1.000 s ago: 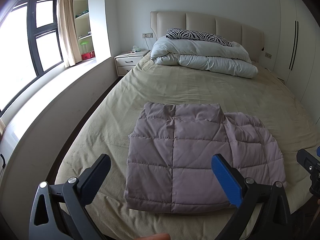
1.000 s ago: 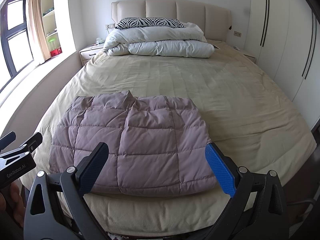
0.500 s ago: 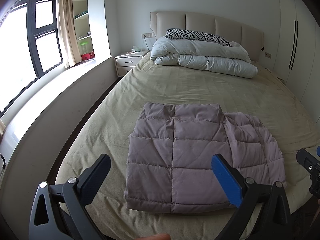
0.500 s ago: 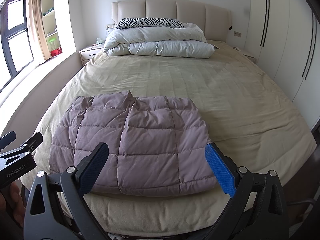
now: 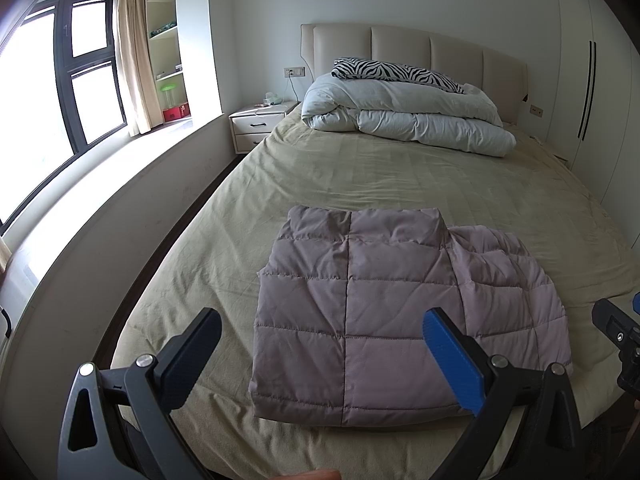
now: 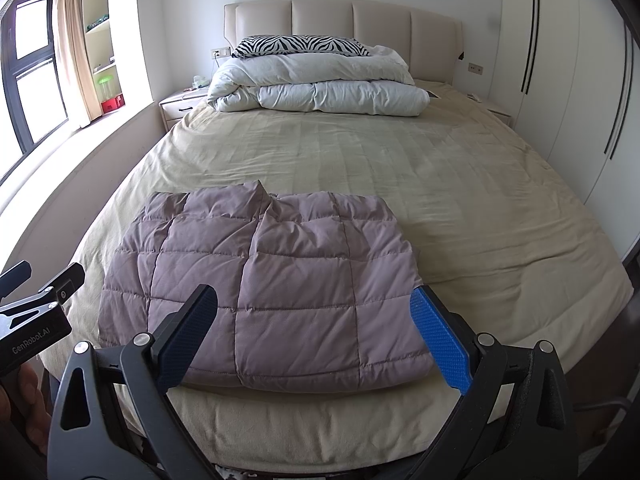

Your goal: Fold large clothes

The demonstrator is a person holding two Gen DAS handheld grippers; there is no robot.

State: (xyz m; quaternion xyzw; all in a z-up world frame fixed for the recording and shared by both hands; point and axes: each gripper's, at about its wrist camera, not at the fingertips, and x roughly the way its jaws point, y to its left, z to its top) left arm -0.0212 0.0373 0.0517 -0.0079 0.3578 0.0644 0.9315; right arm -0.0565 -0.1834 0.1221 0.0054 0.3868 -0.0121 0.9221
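A mauve quilted puffer jacket (image 5: 384, 312) (image 6: 272, 288) lies folded into a flat rectangle near the foot of the bed (image 5: 400, 172) (image 6: 400, 160), its collar towards the headboard. My left gripper (image 5: 324, 352) hovers open just in front of the jacket's near edge, nothing between its fingers. My right gripper (image 6: 316, 336) is likewise open and empty, held over the jacket's front edge. Each gripper shows at the side of the other's view.
A white duvet (image 5: 404, 116) (image 6: 320, 88) with a zebra pillow (image 6: 300, 44) lies at the headboard. A nightstand (image 5: 260, 124) and a window ledge run along the left; wardrobe doors (image 6: 560, 80) line the right. The beige sheet beyond the jacket is bare.
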